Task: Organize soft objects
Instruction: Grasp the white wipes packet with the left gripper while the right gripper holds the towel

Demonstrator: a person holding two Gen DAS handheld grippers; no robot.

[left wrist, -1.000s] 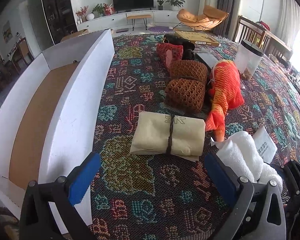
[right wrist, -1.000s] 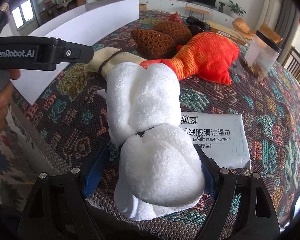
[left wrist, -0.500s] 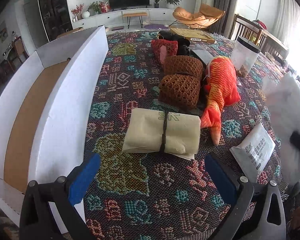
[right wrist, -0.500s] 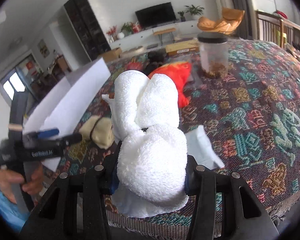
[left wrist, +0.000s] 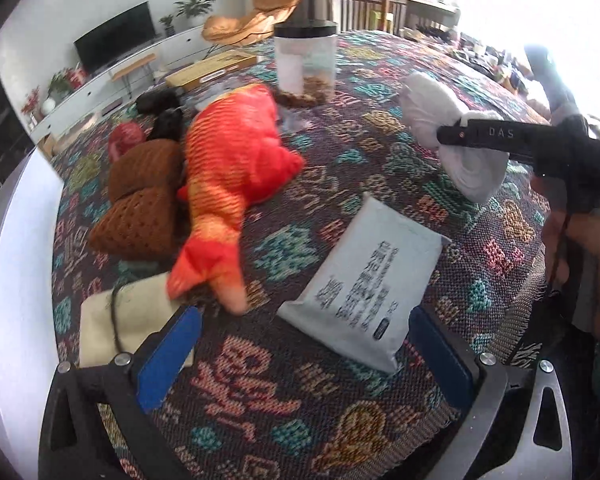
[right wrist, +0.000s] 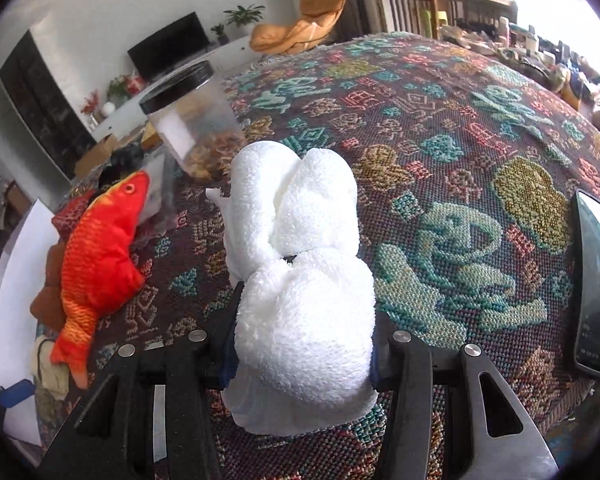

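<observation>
My right gripper (right wrist: 302, 354) is shut on a rolled white towel (right wrist: 300, 264) and holds it above the patterned table; the towel also shows at the right in the left wrist view (left wrist: 456, 136). My left gripper (left wrist: 300, 356) is open and empty, low over the cloth near a white wipes packet (left wrist: 366, 288). An orange plush fish (left wrist: 236, 176) lies mid-table, also in the right wrist view (right wrist: 98, 256). Two brown knitted cushions (left wrist: 140, 200) lie left of the fish. A beige tied cloth bundle (left wrist: 120, 320) lies beside my left finger.
A white box wall (left wrist: 16, 264) runs along the left edge. A clear jar with a black lid (left wrist: 306, 60) stands behind the fish. A dark phone (right wrist: 596, 288) lies at the table's right edge. Red and black soft items (left wrist: 148, 128) lie further back.
My right gripper has lifted the towel and swung it right over the table. My left gripper has turned right, from the beige bundle toward the wipes packet.
</observation>
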